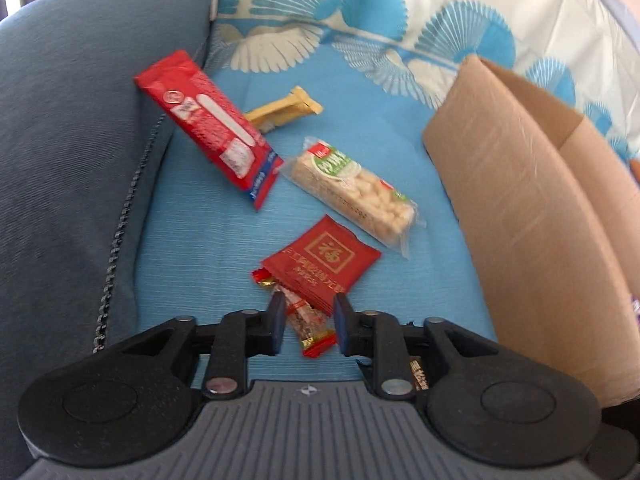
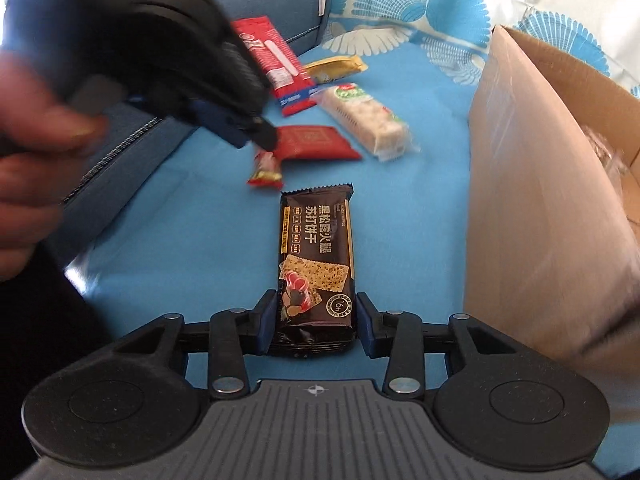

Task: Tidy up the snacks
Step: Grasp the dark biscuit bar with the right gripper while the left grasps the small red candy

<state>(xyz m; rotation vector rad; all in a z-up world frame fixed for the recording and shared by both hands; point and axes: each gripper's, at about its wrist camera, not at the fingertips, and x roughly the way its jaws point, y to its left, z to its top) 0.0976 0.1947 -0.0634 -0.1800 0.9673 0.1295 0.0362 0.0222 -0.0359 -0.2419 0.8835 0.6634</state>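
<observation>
My left gripper (image 1: 309,326) is open, its fingers on either side of a small red candy (image 1: 308,326) on the blue sheet; it also shows in the right wrist view (image 2: 256,134) over the same candy (image 2: 266,170). A square red packet (image 1: 322,264), a clear pack of pale crackers (image 1: 356,192), a long red biscuit pack (image 1: 208,128) and a gold bar (image 1: 286,110) lie beyond. My right gripper (image 2: 316,324) is open around the near end of a black cracker pack (image 2: 316,260), fingers close to its sides.
An open cardboard box (image 1: 520,208) stands at the right, seen also in the right wrist view (image 2: 540,208). A blue-grey sofa cushion (image 1: 80,140) bounds the left. A patterned blue and white cloth (image 1: 360,8) lies behind.
</observation>
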